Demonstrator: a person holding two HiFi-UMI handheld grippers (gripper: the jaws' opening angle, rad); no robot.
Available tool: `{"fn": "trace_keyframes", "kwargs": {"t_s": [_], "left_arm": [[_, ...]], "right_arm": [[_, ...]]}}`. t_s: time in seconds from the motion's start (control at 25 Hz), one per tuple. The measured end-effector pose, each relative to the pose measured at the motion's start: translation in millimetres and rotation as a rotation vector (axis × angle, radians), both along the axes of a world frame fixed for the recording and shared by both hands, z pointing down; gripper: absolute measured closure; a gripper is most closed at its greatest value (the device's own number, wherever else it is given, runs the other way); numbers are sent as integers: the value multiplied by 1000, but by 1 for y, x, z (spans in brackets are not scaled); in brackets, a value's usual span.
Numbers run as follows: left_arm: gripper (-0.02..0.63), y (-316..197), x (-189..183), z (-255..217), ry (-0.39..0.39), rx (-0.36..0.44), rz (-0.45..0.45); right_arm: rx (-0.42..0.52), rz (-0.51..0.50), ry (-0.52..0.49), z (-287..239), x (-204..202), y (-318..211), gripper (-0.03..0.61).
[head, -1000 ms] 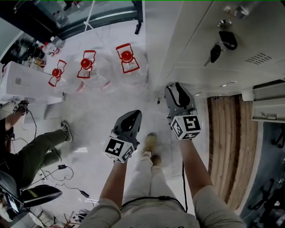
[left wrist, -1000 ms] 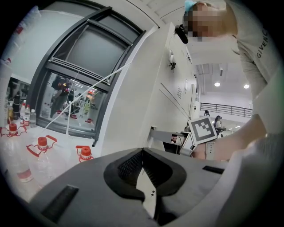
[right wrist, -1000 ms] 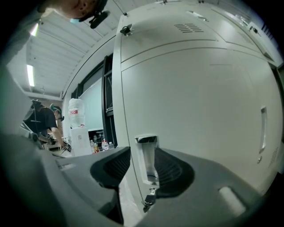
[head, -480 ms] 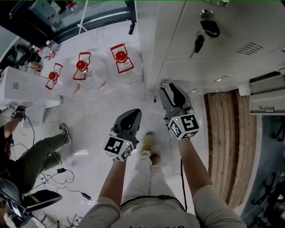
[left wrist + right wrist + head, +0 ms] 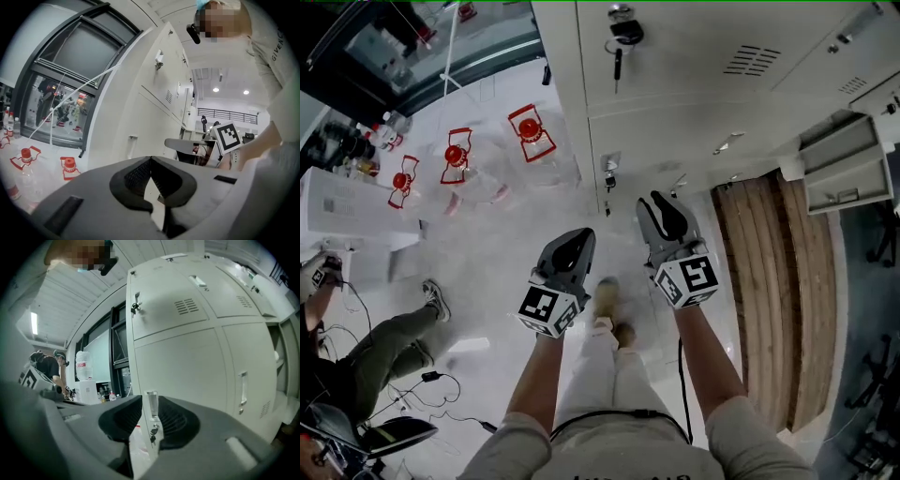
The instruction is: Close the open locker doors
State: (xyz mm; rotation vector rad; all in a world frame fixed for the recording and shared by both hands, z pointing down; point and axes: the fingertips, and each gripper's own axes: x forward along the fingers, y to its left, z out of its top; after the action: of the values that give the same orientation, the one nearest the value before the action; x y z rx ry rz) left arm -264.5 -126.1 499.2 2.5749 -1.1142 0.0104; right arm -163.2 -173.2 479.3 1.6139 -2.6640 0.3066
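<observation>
A bank of pale grey lockers (image 5: 694, 112) fills the top of the head view. The corner lockers are closed: keys hang from the upper one (image 5: 619, 37), and the lower door has a handle (image 5: 608, 169) with a key. Further right, one locker door (image 5: 839, 173) stands open. My right gripper (image 5: 661, 202) points at the lower door, a short way off it. Its jaws are closing with nothing between them; the handle (image 5: 152, 401) shows beyond the gap. My left gripper (image 5: 577, 239) hangs over the floor beside it, its tips (image 5: 150, 161) meeting, holding nothing.
Three clear water jugs with red caps (image 5: 530, 131) stand on the floor left of the lockers. A seated person's leg (image 5: 389, 342) and cables (image 5: 441, 394) lie at the lower left. A wooden floor strip (image 5: 778, 281) runs in front of the open locker.
The head view has swung, so the lockers have slid left and fill more of the frame. Both grippers stay side by side; the right one now faces the lower door's handle.
</observation>
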Motion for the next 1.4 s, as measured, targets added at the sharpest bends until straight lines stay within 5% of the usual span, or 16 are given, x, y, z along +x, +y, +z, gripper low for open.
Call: {"fn": "trace_keyframes", "kwargs": {"t_s": [1.4], "left_arm": [[615,134,340,-91,64,80,539]], "right_arm": [[47,597,13,-90,355,262,479]]}}
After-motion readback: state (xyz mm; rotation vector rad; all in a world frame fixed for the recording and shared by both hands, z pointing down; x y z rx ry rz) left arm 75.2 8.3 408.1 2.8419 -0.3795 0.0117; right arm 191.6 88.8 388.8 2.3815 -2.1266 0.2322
